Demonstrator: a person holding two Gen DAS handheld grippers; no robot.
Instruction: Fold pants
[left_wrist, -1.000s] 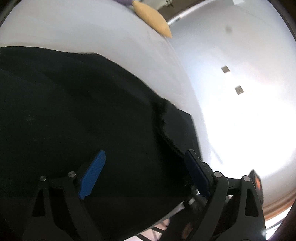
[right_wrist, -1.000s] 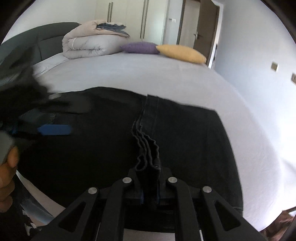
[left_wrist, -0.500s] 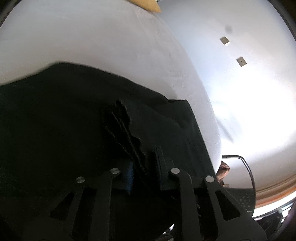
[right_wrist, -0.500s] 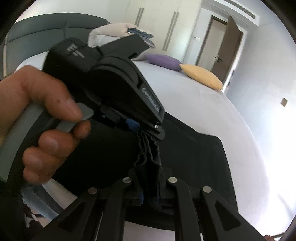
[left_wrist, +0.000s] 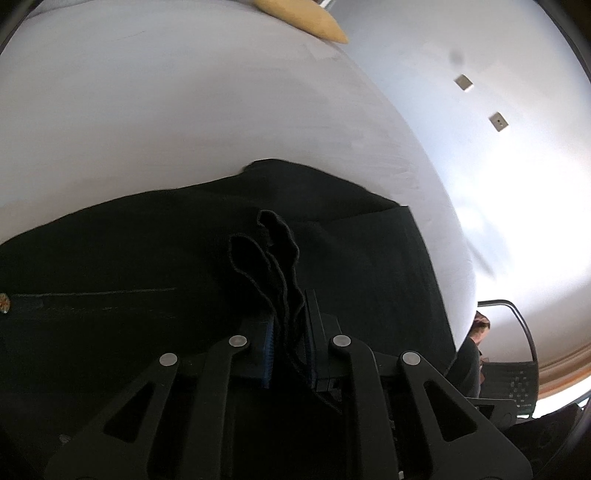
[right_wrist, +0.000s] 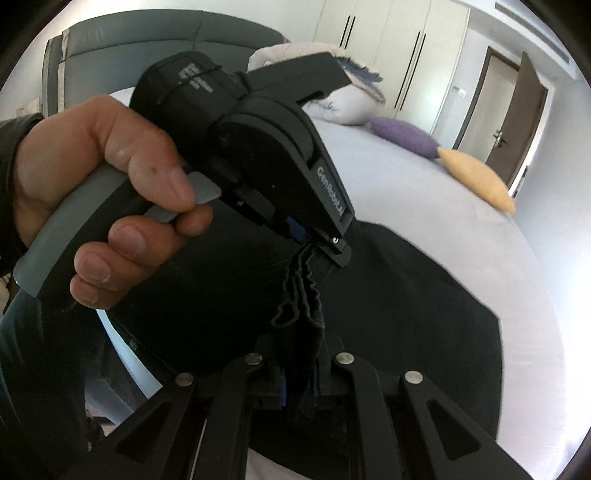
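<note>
Holding both grips: left gripper (left_wrist: 290, 354) jaws clamped on bunched edge of black pants (left_wrist: 155, 258), right gripper (right_wrist: 299, 380) jaws clamped on same gathered edge, just beside. Pants lay on bed (left_wrist: 184, 110), edge lifted. I judged fold mid-carry. Next: I needed to carry edge across, lay flat, keep hands level.

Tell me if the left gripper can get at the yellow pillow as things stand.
Probably not. The left gripper is shut on the bunched edge of the black pants, and the yellow pillow lies far across the bed. It would have to let go first.
</note>
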